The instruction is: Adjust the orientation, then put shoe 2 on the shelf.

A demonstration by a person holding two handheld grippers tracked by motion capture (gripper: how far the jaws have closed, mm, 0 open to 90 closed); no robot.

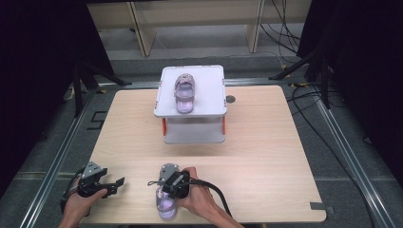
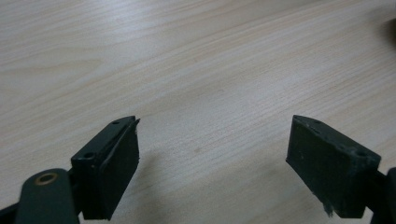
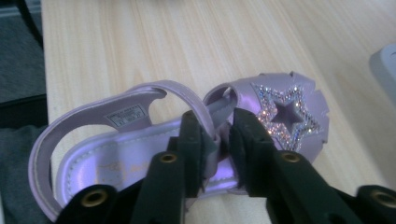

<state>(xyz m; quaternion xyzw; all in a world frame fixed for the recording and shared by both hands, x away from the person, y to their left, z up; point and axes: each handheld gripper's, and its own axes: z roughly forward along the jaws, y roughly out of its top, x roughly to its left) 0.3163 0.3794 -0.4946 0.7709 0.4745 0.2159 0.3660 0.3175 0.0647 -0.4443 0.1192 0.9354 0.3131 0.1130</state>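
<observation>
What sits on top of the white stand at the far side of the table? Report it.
On the white stand lies one purple sandal, lengthwise on its top shelf. The lower shelf beneath is mostly covered by the top, so what it holds cannot be seen.

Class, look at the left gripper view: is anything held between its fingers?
No: the left gripper has its fingers wide apart, with bare wooden table between them.

High view looks down and forward over the pale wooden table [image 1: 266, 156]; both gripper views skim that tabletop closely, right sharing the lilac star-studded sandal [image 3: 243, 121] at its lower centre.
</observation>
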